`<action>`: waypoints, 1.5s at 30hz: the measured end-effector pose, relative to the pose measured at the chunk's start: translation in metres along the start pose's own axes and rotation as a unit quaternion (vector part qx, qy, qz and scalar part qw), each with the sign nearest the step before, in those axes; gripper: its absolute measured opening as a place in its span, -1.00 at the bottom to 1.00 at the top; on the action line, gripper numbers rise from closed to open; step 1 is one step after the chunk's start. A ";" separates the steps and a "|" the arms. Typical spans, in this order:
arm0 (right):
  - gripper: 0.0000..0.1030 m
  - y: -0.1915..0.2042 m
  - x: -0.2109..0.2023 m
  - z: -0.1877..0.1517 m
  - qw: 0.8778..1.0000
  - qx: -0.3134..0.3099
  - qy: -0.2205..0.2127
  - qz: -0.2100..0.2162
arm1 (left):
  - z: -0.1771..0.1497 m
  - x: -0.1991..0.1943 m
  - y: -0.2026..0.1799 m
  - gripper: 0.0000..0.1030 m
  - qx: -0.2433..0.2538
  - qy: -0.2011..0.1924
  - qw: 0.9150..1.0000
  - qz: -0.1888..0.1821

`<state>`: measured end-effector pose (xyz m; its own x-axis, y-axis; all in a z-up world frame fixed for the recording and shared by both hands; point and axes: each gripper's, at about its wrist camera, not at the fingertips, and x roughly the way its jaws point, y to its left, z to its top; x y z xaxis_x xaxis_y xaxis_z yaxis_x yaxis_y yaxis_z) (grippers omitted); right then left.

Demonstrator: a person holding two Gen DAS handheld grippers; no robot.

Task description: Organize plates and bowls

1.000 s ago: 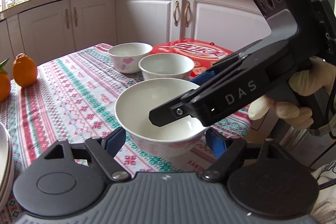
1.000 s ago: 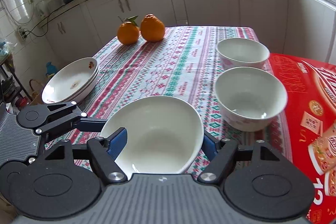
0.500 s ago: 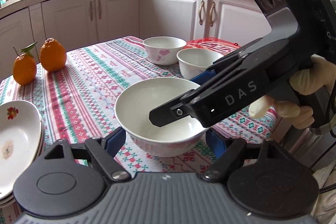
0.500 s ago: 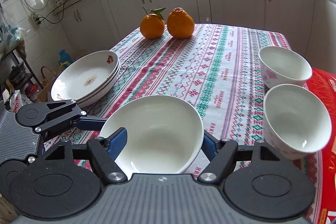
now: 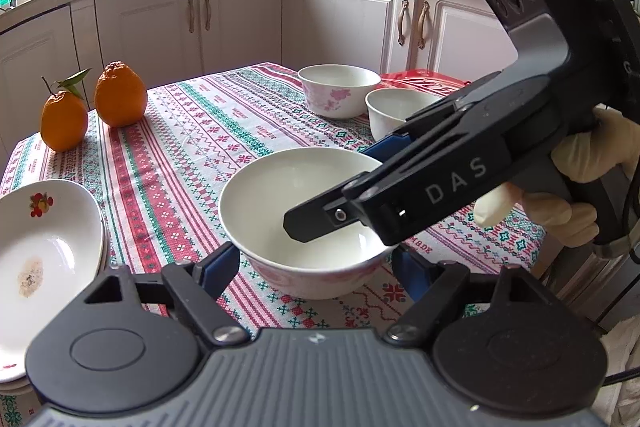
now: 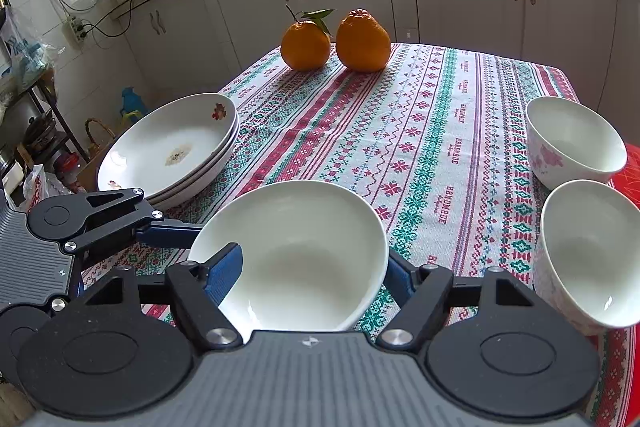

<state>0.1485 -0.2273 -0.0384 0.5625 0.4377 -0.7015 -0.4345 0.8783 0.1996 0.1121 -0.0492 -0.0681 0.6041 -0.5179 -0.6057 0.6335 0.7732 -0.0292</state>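
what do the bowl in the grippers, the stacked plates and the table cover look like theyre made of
Held bowl: likely glazed ceramic or porcelain; glossy white inside with bright highlights, pink print on the outer wall.
Stacked plates: probably the same glazed ware; smooth shiny white, small fruit decals at the rim, a brownish smear in the top one.
Table cover: seems woven or printed fabric; matte, with red and green banded patterns and slight creases.

Bare tablecloth (image 6: 400,131) mid-table, plate stack (image 6: 172,155) left, two bowls (image 6: 576,143) right, oranges (image 6: 336,41) far edge.

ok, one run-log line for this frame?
phase: carrying bowl | left hand-held gripper: shut on white bowl | right hand-held gripper: shut on white bowl, one finger inside | plate stack: on table | two bowls: unstacked
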 end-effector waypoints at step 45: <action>1.00 -0.060 -0.081 -0.061 0.965 -0.012 -0.082 -0.249 | 0.092 0.022 -0.044 0.99 0.061 -0.021 0.997 -0.032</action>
<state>0.0861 -0.3272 -0.0350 0.8082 -0.0123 -0.5887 -0.0956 0.9838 -0.1518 0.1418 -0.1280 -0.0072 0.5786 -0.5816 -0.5718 0.7242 0.6888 0.0322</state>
